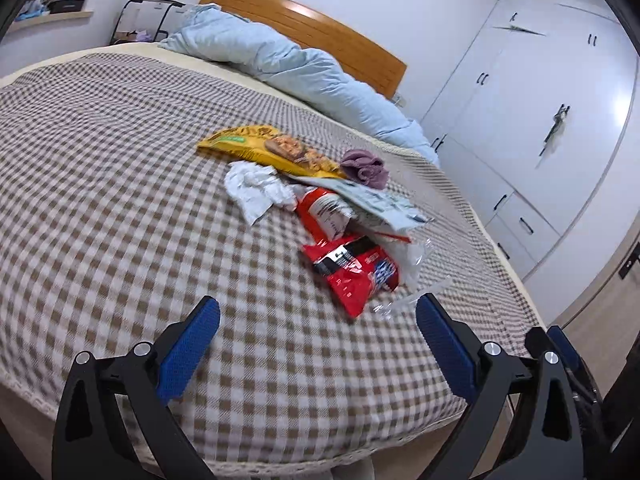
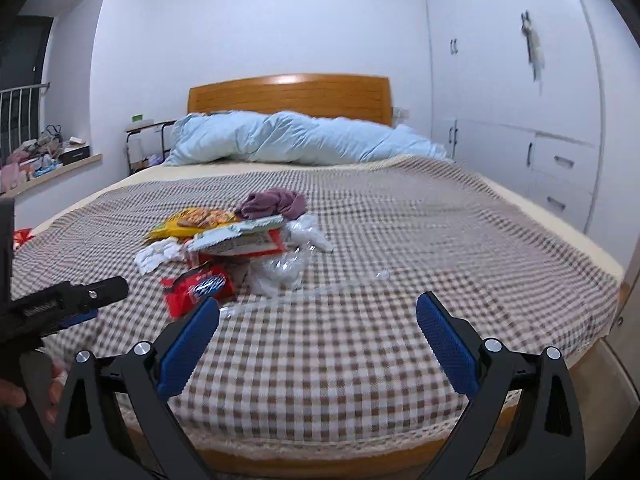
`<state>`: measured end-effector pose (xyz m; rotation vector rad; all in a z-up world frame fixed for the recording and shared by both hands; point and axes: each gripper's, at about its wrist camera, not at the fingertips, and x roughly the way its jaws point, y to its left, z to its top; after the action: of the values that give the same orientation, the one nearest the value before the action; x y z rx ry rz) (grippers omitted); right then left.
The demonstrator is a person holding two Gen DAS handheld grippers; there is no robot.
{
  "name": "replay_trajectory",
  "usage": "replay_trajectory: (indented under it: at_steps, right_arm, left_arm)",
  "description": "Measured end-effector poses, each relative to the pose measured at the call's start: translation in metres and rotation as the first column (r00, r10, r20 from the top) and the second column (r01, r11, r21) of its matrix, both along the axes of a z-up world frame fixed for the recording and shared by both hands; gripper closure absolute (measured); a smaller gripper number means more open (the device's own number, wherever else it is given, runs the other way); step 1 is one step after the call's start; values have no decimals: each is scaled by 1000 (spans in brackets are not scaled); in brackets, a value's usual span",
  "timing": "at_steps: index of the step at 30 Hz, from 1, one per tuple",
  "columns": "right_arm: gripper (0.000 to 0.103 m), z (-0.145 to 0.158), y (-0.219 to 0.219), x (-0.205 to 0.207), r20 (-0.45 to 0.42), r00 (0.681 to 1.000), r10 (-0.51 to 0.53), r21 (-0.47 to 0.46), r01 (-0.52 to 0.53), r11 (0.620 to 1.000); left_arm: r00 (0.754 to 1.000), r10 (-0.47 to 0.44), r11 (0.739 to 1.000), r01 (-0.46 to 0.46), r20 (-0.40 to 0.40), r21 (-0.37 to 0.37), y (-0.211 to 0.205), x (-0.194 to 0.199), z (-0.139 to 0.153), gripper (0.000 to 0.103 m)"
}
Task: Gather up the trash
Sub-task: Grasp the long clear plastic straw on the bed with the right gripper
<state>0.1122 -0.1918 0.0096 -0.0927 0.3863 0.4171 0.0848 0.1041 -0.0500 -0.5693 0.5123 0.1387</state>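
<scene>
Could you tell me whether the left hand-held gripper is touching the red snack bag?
Apart: the left wrist view shows checked blanket between the left hand-held gripper and red snack bag.

The left gripper (image 1: 318,320) and right gripper (image 2: 318,320) sit low in frame, blue pads spread wide (nothing between them); a hand (image 2: 16,394) shows lower left.

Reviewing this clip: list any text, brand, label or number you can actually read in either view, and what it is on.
Nothing can be read for certain.
Red packet: black and blue label patches, print blurred.
Yellow snack bag: green label and print, too small.
White printed wrapper: print too small.
Left claw body, right wrist view: white lettering, blurred.
</scene>
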Motion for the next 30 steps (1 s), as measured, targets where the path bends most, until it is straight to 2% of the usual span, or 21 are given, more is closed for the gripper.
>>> replay_trajectory:
  at_steps: [4, 13, 16, 22, 25, 30]
  right_arm:
    - [8, -1, 6, 1, 33, 999, -23, -25, 24, 999]
    - [8, -2, 11, 8, 24, 999, -47, 24, 47, 999]
    - [8, -3, 18, 16, -7, 1000, -14, 7, 14, 1000]
    - [8, -9, 21, 35, -98, 995, -8, 57, 14, 998]
    - [8, -16, 33, 44, -132, 991, -22, 30, 26, 999]
    - [8, -27, 58, 65, -164, 980, -110, -90, 96, 991]
  left_arm:
    - [1000, 5, 1000, -5, 25, 22, 4, 3, 10, 8]
    - [998, 47, 996, -51, 50, 76, 17, 2, 22, 8]
    - [997, 56, 995, -60, 52, 81, 23, 1, 24, 8]
    - [996, 83, 993, -86, 34, 84, 30, 4, 23, 8]
    - [996, 87, 993, -89, 25, 73, 30, 7, 21, 8]
    - [996, 91, 993, -92, 17, 74, 26, 17, 20, 8]
